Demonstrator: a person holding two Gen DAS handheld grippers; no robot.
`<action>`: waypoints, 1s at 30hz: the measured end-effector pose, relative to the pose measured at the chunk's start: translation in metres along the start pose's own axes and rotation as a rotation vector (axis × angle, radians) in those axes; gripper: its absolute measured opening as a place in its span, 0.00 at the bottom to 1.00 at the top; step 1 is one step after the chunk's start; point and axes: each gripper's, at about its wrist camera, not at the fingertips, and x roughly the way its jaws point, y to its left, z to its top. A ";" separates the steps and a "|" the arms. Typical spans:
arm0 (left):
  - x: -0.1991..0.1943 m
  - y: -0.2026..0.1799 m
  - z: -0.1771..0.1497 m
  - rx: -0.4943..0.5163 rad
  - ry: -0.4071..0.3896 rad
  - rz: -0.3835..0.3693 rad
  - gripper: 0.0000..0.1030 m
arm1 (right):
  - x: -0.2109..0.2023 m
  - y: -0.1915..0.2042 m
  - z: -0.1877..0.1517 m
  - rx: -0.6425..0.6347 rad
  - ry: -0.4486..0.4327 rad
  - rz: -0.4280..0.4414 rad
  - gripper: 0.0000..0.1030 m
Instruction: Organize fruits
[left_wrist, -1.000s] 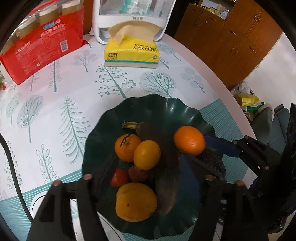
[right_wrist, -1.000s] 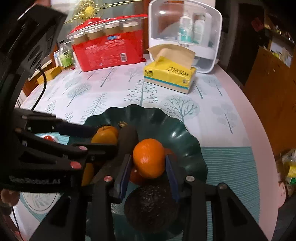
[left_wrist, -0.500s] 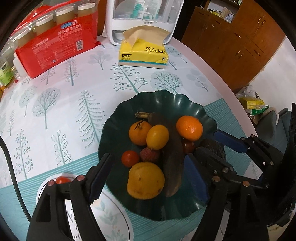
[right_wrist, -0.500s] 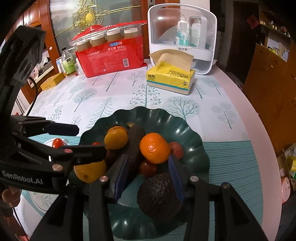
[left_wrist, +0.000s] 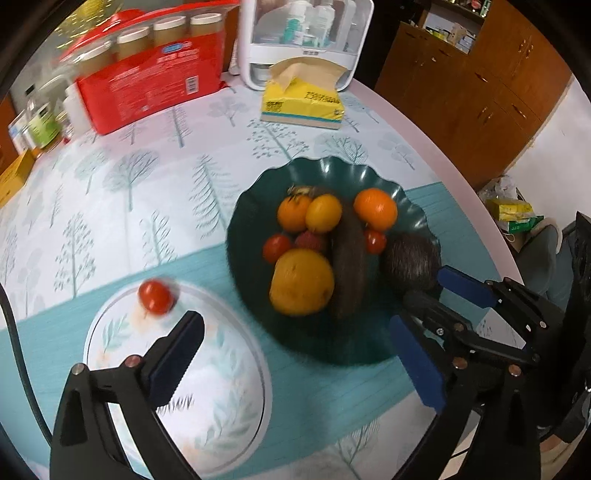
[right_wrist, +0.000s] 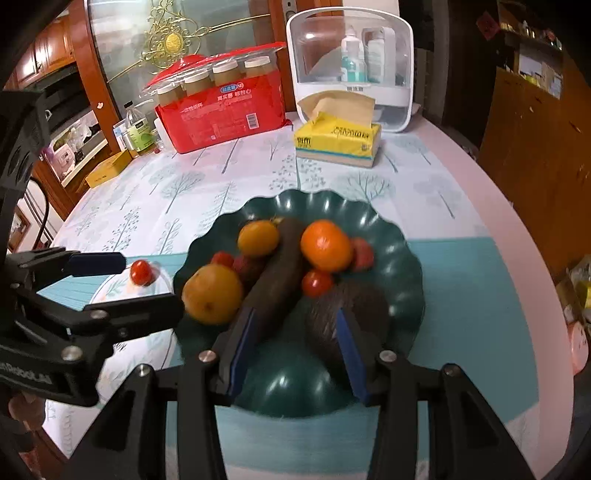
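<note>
On the bench (right_wrist: 480, 206), under a tree-print cloth, sit two dishes just beside each other.

Item: dark green scalloped bowl (left_wrist: 417, 218). Holds the gathered fruit: two oranges, a yellow citrus, a large yellow-orange fruit (left_wrist: 301, 282), a blackened banana (left_wrist: 347, 258) lying across the middle, a lychee, two small tomatoes, and a dark avocado (left_wrist: 410, 264) near the rim. Packed close, likely as the collecting dish.

Item: white leaf-pattern plate (left_wrist: 221, 387). Carries one cherry tomato (left_wrist: 155, 297) near its far edge, apart from the rest; it probably awaits sorting.

Item: left claw (left_wrist: 291, 365). Its jaws have just been opening and now stand wide, nothing between the pads; one finger hangs over the plate, the other by the bowl's near rim. Judged to be readying for a fresh pick.

Item: right claw (right_wrist: 295, 350). Partly open, empty, poised over the bowl's near side; its left finger hangs beside the banana and its right finger in front of the avocado, pressing on neither that I can see.

Background: red multipack, yellow tissue box (right_wrist: 338, 142), white organiser; not involved.
</note>
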 end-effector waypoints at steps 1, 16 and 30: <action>-0.003 0.003 -0.005 -0.005 0.001 0.004 0.98 | -0.003 0.003 -0.004 0.001 0.003 0.001 0.44; -0.073 0.077 -0.066 -0.165 -0.040 0.145 0.99 | -0.036 0.073 -0.015 -0.035 0.016 0.112 0.44; -0.101 0.185 -0.062 -0.346 -0.112 0.277 0.99 | 0.010 0.163 0.048 -0.166 -0.011 0.193 0.44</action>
